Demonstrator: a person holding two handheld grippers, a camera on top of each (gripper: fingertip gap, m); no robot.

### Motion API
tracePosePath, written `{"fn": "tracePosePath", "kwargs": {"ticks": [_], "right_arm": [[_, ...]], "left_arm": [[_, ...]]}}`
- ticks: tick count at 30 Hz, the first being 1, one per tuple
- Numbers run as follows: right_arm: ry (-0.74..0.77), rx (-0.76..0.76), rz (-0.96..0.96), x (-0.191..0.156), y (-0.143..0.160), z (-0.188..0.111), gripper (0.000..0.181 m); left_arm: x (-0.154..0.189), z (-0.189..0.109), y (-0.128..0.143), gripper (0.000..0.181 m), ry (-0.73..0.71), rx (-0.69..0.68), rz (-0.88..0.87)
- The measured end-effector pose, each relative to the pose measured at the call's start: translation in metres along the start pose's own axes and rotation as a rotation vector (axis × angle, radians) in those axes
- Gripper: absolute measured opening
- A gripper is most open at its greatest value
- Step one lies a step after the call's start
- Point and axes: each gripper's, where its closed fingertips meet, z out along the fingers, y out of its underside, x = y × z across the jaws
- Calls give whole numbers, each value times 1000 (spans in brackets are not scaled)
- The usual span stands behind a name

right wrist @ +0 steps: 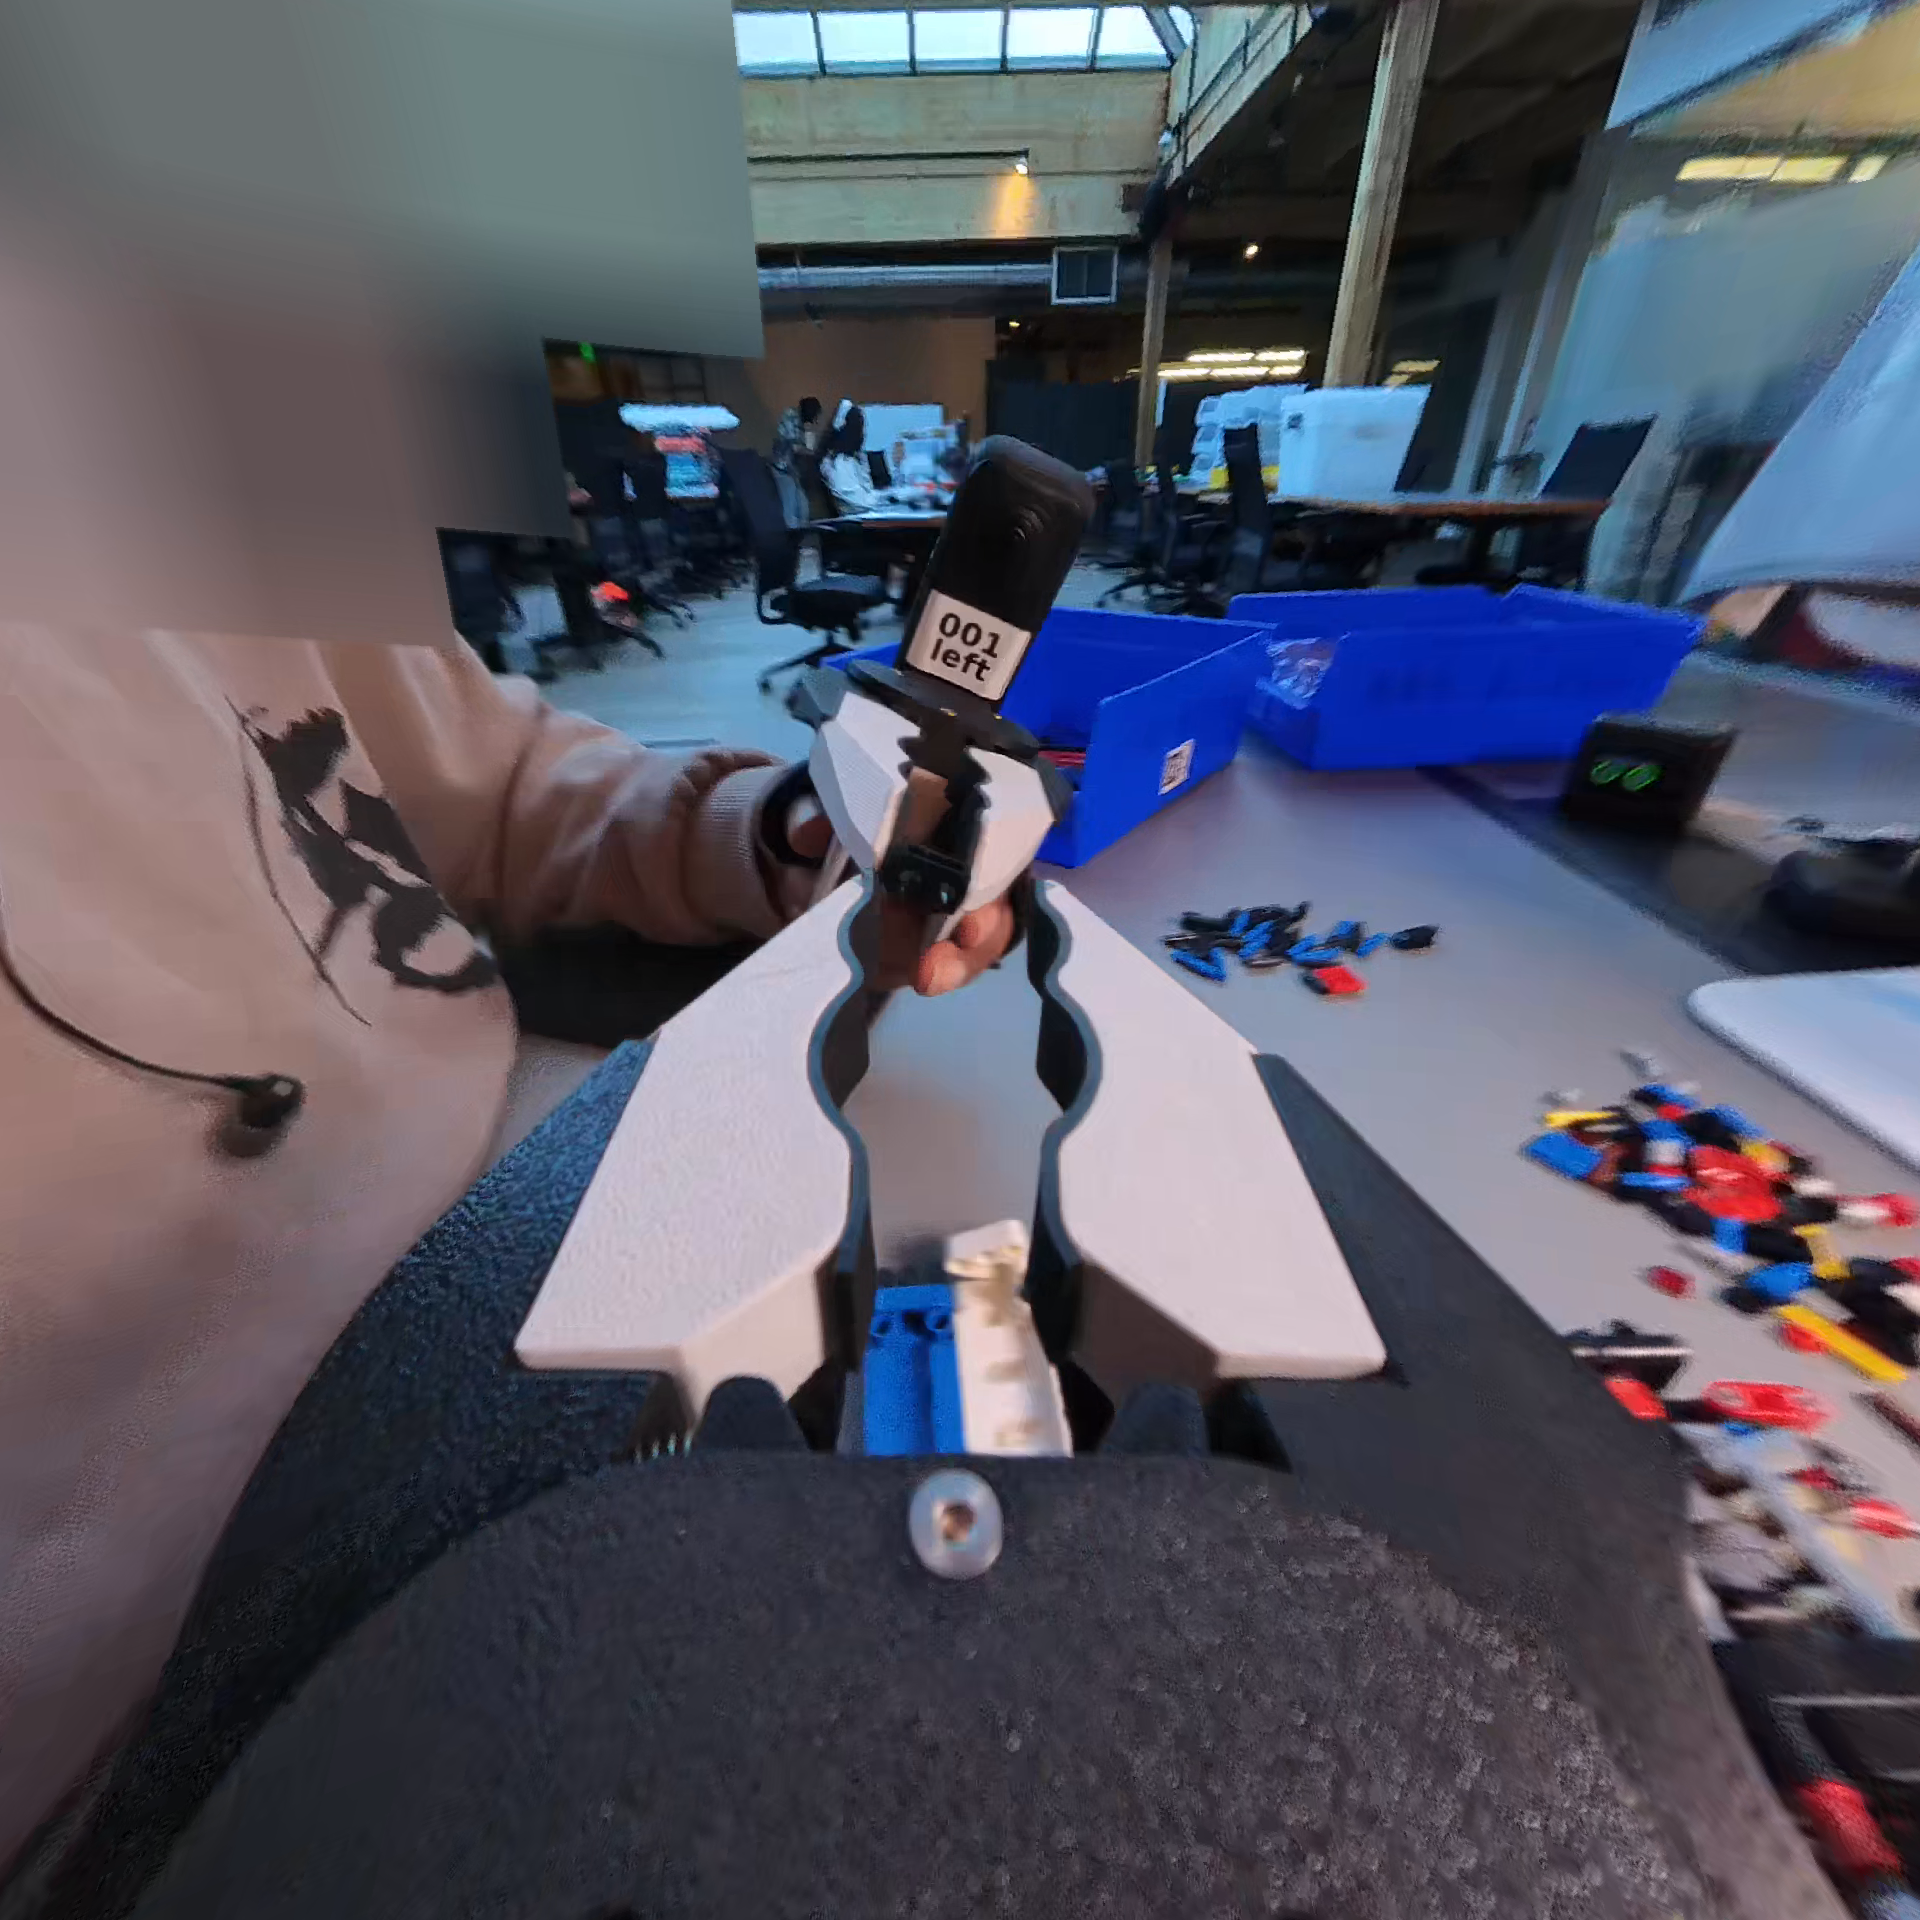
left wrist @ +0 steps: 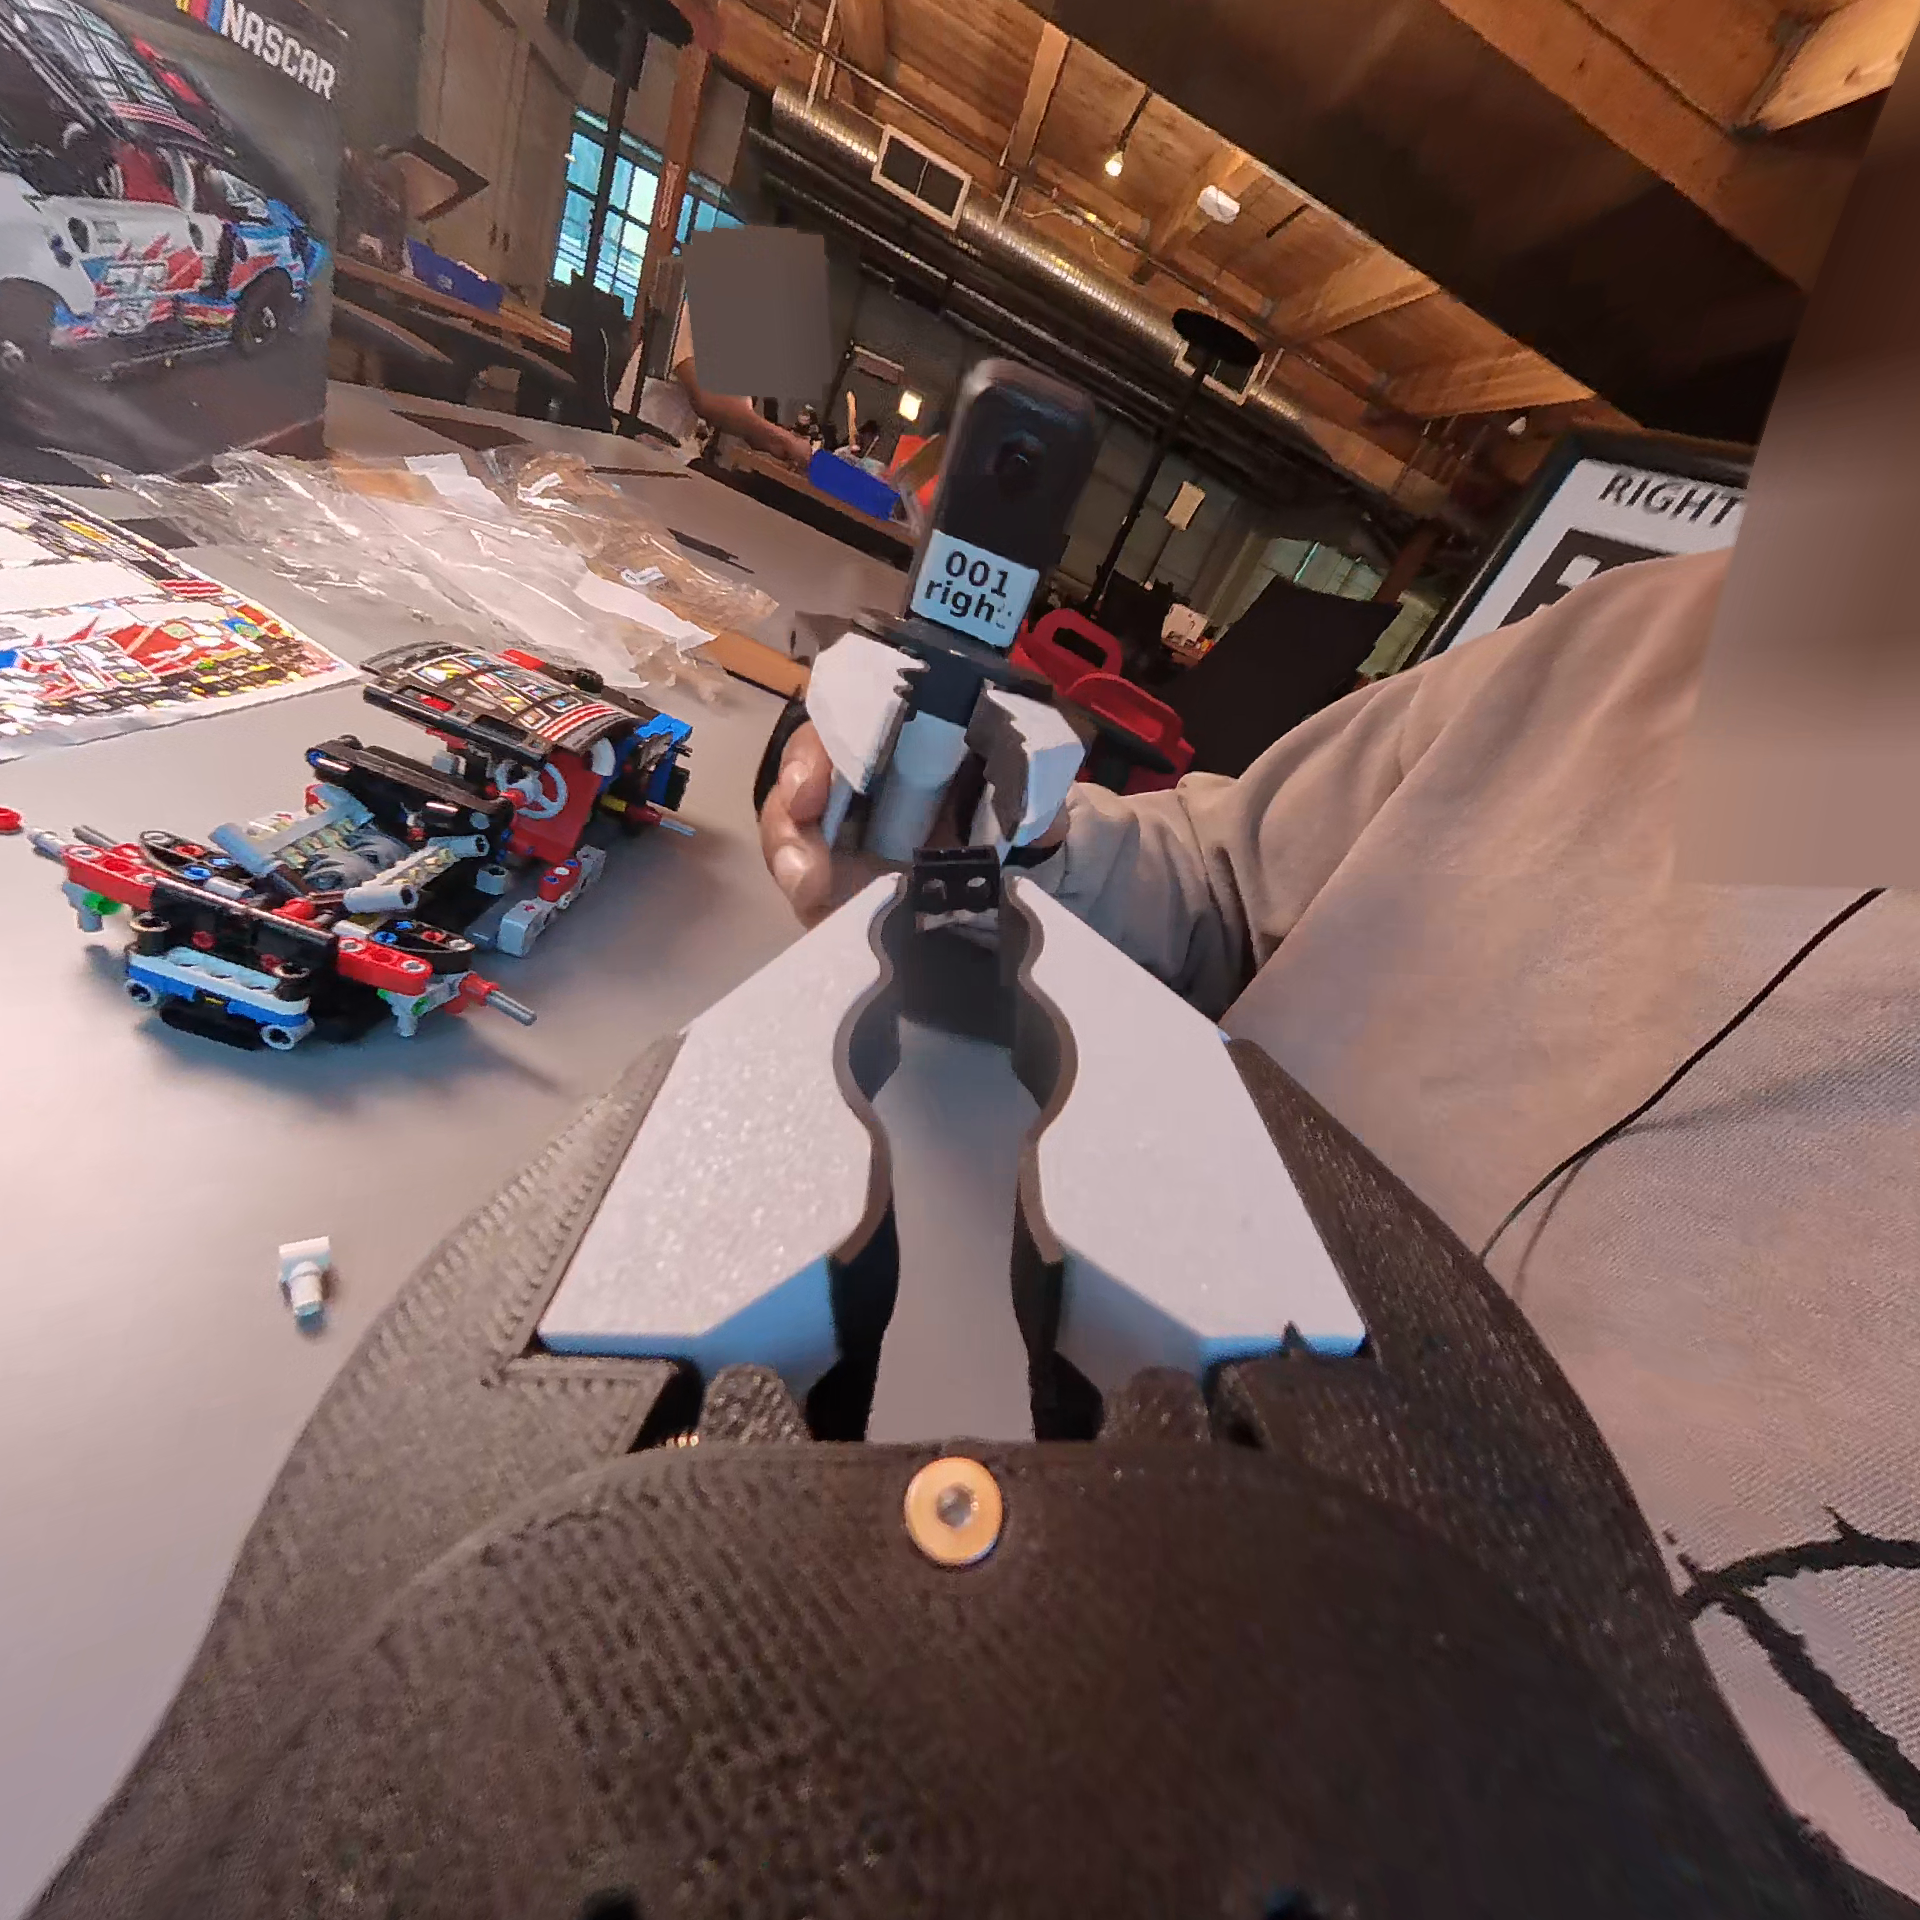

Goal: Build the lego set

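Observation:
My left gripper (left wrist: 951, 899) is shut on a small black lego piece (left wrist: 951, 891) with two holes, held up in the air in front of a person's chest. My right gripper (right wrist: 951, 899) is open and empty, facing the left one tip to tip. In the right wrist view the left gripper (right wrist: 920, 878) holds the black piece (right wrist: 920, 871) just at the right fingertips. In the left wrist view the right gripper (left wrist: 935, 831) sits just beyond the piece. A partly built lego car (left wrist: 384, 831) lies on the grey table (left wrist: 208, 1195) to the left.
A small white piece (left wrist: 304, 1273) lies near the left gripper. A sticker sheet (left wrist: 125, 644), plastic bags (left wrist: 447, 540) and the set's box (left wrist: 156, 208) are behind the car. Blue bins (right wrist: 1143, 727), loose brick piles (right wrist: 1745, 1216) (right wrist: 1288, 940) and a blue-and-white piece (right wrist: 914, 1371) lie at the right. Less than 4 cm separates the two grippers' tips. Left tips and right tips are each some 20 cm from the partly built lego car (left wrist: 384, 831). Seen from the right wrist view (right wrist: 1839, 1653) as well.

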Motion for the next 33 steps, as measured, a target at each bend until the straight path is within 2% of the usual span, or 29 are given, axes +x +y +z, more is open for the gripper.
{"fn": "tracePosePath", "kwargs": {"ticks": [5, 8, 10, 14, 30, 33], "right_arm": [[123, -137, -517, -3, 7, 1, 22], [129, -220, -680, -6, 14, 3, 17], [101, -258, -703, -11, 22, 6, 20], [105, -261, -717, -13, 23, 8, 10], [135, -297, -805, -14, 28, 11, 8], [139, -297, -750, -12, 29, 12, 9]], "left_arm": [[0, 3, 4, 13, 57, 0, -157], [-1, 5, 10, 13, 73, -19, -221], [0, 7, 12, 13, 86, -24, -243], [2, 9, 15, 13, 90, -43, -238], [0, 11, 18, 13, 65, -53, -230], [-3, 10, 18, 13, 43, -64, -197]]}}
